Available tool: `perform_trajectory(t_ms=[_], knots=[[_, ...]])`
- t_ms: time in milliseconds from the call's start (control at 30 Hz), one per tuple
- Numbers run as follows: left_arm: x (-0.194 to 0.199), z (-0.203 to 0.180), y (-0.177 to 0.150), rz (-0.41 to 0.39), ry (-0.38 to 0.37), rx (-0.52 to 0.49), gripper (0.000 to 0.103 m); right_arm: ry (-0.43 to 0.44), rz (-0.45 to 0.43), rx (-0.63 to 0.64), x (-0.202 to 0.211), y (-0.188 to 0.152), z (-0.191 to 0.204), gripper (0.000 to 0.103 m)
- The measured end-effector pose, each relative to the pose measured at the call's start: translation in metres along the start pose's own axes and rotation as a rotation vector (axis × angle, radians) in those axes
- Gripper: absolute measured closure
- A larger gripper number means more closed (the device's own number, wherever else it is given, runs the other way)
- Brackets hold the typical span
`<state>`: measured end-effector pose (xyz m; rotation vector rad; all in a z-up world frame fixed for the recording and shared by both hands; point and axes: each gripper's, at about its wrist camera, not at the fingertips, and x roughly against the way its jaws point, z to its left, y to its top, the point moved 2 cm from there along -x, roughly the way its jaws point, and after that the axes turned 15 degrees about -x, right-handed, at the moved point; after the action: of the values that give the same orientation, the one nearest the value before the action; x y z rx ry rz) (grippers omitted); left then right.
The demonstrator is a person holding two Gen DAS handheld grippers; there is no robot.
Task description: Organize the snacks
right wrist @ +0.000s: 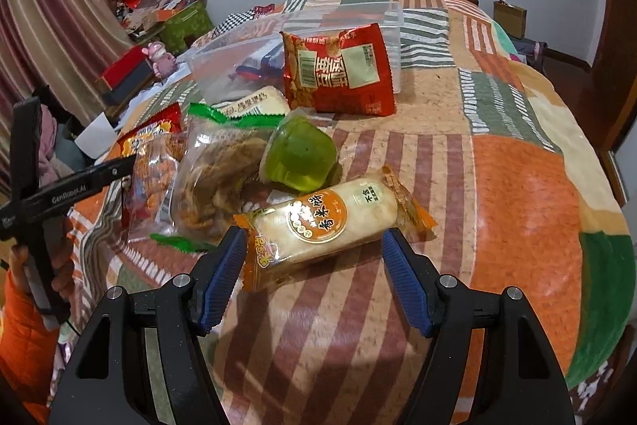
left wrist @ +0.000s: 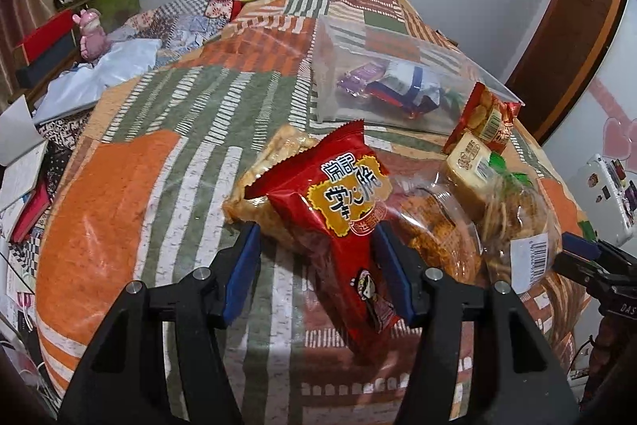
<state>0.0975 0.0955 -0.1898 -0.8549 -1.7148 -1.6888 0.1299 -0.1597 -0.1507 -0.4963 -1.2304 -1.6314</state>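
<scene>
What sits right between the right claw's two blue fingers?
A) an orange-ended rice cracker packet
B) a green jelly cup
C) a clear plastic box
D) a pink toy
A: the rice cracker packet lies on the bedspread between the open right claw's blue fingers.

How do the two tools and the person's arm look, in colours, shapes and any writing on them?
Both tools, left and right, have black angular frames with silver round bolts and blue ribbed pads on the fingers. Seen from the right wrist view, the left tool's side carries white lettering that seems to read "GenRobot.AI". The person's sleeve is orange. No cable is clearly visible.
</scene>
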Motion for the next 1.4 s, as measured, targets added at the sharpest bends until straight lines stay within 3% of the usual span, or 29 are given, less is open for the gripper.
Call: perform_trajectory(t_ms=[400,733,1133,1400], knots=[[-0.013,-0.012,0.020,-0.018,0.006,-0.034,0.046,0.023,-0.023,-0.023,-0.012,0.021,0.005,0.034],[-0.028,-0.021,0.043,-0.042,0.016,-0.094,0.059,0.024,-0.028,-0.053,-0.022,0.039,-0.001,0.034],[-0.024,-0.015,0.032,-0.034,-0.010,-0.089,0.061,-0.001,-0.027,-0.075,-0.020,0.041,-0.022,0.038],[-0.021,-0.024,0.024,-0.025,-0.018,-0.122,0.049,-0.019,0.011,-0.031,-0.024,0.033,-0.025,0.060]])
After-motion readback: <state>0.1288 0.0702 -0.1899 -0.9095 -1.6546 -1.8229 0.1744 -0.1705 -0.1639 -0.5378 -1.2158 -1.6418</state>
